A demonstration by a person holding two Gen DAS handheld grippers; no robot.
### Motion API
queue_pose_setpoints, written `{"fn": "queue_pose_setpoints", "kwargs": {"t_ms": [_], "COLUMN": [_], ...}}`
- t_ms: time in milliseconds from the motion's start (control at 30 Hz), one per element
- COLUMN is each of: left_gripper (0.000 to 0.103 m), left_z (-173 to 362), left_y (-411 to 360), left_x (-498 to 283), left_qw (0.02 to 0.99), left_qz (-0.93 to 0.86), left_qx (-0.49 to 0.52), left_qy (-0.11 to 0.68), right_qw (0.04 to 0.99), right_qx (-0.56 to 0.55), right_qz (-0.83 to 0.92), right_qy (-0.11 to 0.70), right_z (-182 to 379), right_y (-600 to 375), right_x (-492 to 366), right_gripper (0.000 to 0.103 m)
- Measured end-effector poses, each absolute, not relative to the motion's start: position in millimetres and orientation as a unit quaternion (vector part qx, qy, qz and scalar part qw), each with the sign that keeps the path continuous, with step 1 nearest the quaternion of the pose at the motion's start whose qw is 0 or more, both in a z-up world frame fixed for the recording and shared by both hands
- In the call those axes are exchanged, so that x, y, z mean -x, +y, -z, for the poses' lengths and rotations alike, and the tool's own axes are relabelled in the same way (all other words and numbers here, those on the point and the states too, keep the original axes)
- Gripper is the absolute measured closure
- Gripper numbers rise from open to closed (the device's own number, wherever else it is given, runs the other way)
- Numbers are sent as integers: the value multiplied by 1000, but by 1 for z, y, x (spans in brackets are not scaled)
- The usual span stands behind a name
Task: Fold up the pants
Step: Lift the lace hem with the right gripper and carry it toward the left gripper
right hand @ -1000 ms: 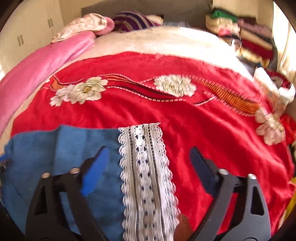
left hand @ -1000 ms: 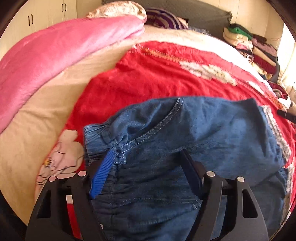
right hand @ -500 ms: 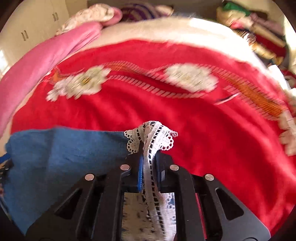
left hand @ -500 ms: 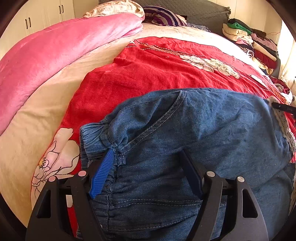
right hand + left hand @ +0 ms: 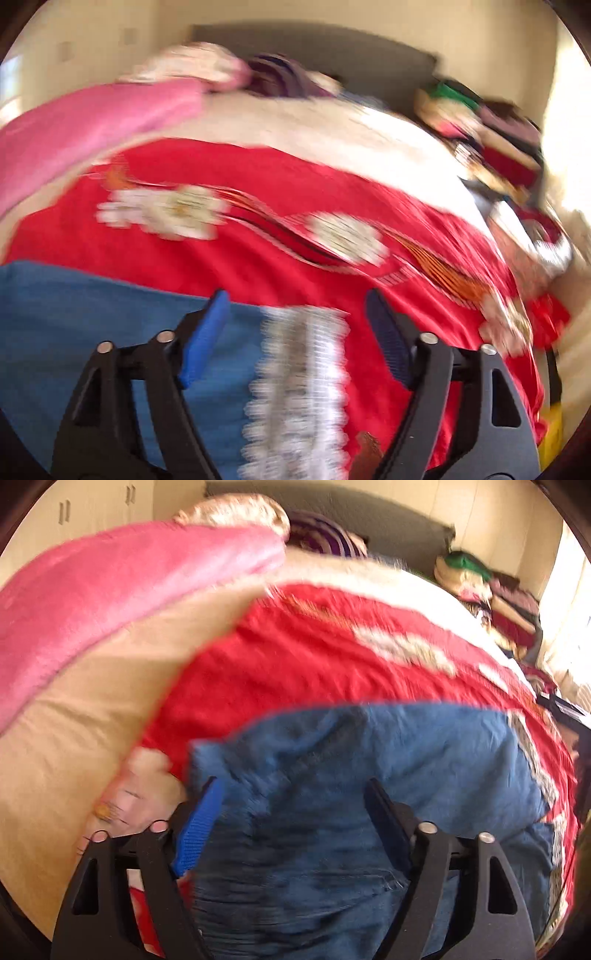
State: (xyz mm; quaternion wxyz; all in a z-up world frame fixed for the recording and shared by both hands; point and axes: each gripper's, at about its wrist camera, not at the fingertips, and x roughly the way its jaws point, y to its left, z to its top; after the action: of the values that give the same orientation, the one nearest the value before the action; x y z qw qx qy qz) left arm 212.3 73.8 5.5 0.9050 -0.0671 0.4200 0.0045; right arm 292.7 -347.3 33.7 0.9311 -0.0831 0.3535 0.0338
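Blue denim pants (image 5: 369, 775) lie folded on a red flowered bedspread (image 5: 314, 657). My left gripper (image 5: 295, 797) is open, its jaws spread over the waistband end. In the right wrist view the pants (image 5: 74, 314) show at lower left, with their white lace hem (image 5: 299, 387) lying flat between the jaws. My right gripper (image 5: 299, 314) is open and holds nothing. Both views are blurred by motion.
A pink blanket (image 5: 110, 590) lies along the left side of the bed. Pillows (image 5: 236, 513) sit at the head. A stack of folded clothes (image 5: 491, 598) stands at the back right. The red bedspread (image 5: 295, 192) stretches beyond the pants.
My right gripper was shut on the lace hem half a second ago; it has opened and the hem lies flat. Both cameras are moving, with the view blurred.
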Motion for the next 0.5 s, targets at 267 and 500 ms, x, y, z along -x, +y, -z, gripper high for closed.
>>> {"fn": "queue_pose_setpoints", "kwargs": {"t_ms": [267,500], "left_gripper": [22,22], "left_z": [-1,19], "left_y": [110,111], "left_x": [-229,-246], "left_qw": [900,893], "left_qz": [-36,6], "left_qx": [37,14], "left_qy": [433,451], "right_qw": [898,844], "right_qx": [170,240], "right_qz": [-223,-275], "right_qy": [339,394], "right_z": [-43,0], "right_y": [-214,-139], "right_x": [-277,-303], "right_gripper": [28,29]}}
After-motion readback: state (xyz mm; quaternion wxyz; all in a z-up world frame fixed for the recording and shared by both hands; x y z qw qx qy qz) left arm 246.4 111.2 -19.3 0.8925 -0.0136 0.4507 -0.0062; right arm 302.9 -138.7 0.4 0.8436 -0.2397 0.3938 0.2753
